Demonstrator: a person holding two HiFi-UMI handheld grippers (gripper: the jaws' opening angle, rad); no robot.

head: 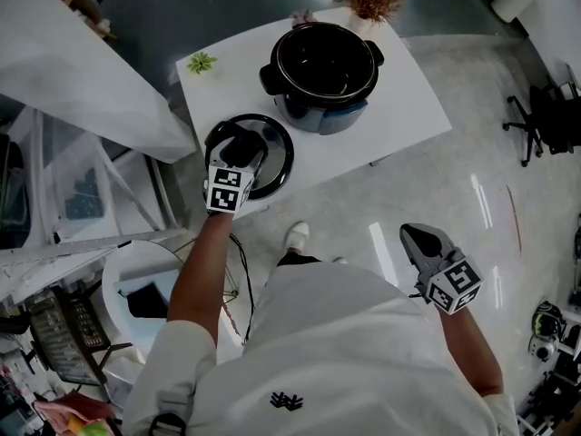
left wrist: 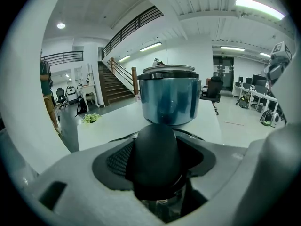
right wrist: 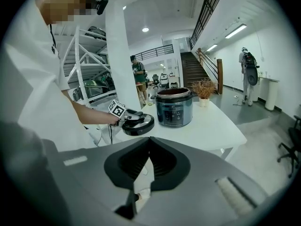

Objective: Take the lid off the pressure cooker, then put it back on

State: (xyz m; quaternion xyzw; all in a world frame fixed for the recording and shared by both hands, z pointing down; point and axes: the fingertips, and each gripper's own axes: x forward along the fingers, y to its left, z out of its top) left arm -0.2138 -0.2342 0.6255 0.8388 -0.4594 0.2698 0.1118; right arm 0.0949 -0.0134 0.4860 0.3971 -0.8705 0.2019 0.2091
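Currently the left gripper [head: 243,149] pinches the lid [head: 278,157] by its black knob [left wrist: 154,159], beside the open cooker [head: 325,62]; the right gripper [head: 414,236] is pressed together, empty.

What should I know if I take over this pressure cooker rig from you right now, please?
Left hand-held gripper: shut on the black domed knob of the round black lid.
Right hand-held gripper: shut, empty, held clear of the table.
Lid: down at the near left corner of the white table; I cannot tell if it rests fully.
Blue-grey metal pressure cooker: open, further back on the table.
Done: lid taken off.
Left: lift the lid and put it back on the cooker.
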